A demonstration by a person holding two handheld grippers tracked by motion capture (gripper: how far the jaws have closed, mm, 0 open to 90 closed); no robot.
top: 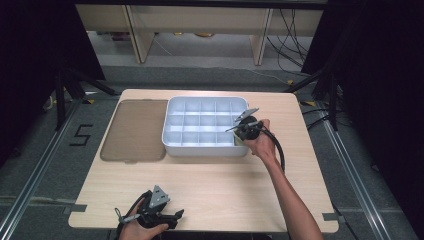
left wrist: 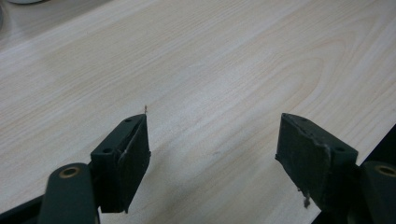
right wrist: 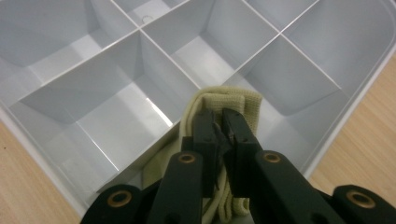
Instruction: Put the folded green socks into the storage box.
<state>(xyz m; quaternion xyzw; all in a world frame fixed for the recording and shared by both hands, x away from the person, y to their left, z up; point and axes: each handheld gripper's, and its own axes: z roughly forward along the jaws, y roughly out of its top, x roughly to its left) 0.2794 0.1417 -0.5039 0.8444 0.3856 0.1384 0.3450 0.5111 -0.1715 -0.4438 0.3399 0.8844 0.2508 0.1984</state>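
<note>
Pinching a folded beige cloth (right wrist: 223, 109) at frame centre, the right gripper (right wrist: 223, 122), clamped tight, risks snagging it on the tray (right wrist: 37, 135) divider.

Both forearms are bare, with no sleeves in the high view. Each hand carries a black gripper. The left gripper (top: 172, 216) has a grey three-cornered plate on top and a black cable looping behind it. The right gripper (right wrist: 219, 128) has narrow black jaws on flat black arms pinned with brass-coloured rivets; its thick black cable curves along the forearm. The left gripper's pads (left wrist: 133, 154) look scuffed and frayed at the edges.
</note>
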